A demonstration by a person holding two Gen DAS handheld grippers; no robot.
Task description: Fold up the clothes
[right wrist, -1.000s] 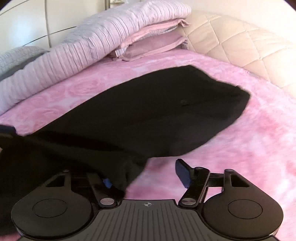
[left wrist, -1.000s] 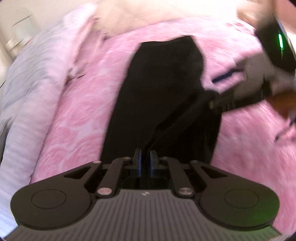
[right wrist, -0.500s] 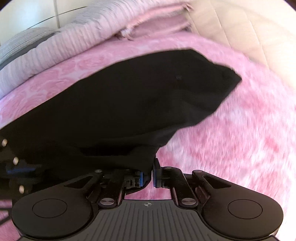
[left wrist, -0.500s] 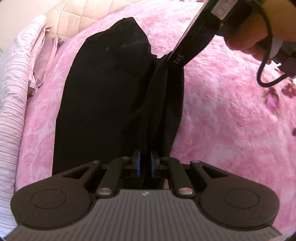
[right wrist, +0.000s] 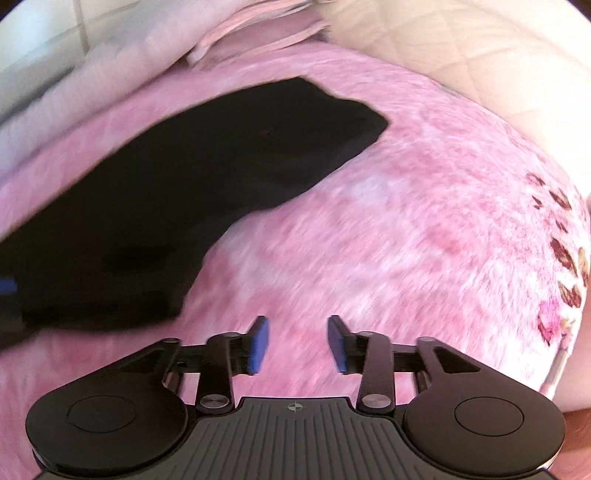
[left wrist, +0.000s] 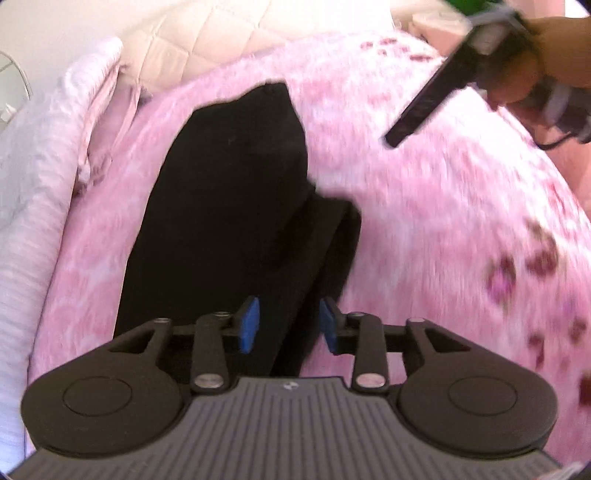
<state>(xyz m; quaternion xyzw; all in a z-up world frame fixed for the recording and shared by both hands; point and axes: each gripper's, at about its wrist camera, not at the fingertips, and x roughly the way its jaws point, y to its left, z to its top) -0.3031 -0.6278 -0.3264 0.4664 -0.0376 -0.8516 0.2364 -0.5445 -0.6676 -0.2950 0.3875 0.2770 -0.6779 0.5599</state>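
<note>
A black garment [left wrist: 229, 206] lies folded lengthwise on the pink bedspread [left wrist: 443, 229]. My left gripper [left wrist: 288, 323] is open, its blue pads either side of the garment's near end, with cloth between them. The right gripper shows at the upper right of the left wrist view [left wrist: 417, 114], lifted off the bed. In the right wrist view the garment [right wrist: 207, 177] stretches from the left edge toward the upper middle. My right gripper [right wrist: 297, 345] is open and empty above bare bedspread [right wrist: 406, 229], to the right of the garment.
A folded pale lilac quilt [left wrist: 33, 206] and pillows [right wrist: 258, 33] line the far side of the bed. A quilted cream headboard [right wrist: 461, 55] stands behind. The bedspread has a dark floral print [right wrist: 565, 266] near its right edge.
Both grippers have opened and let go of the black garment. The right gripper has drawn back to the right, off the cloth. The garment's folded-over edge now lies flat on the bed.
</note>
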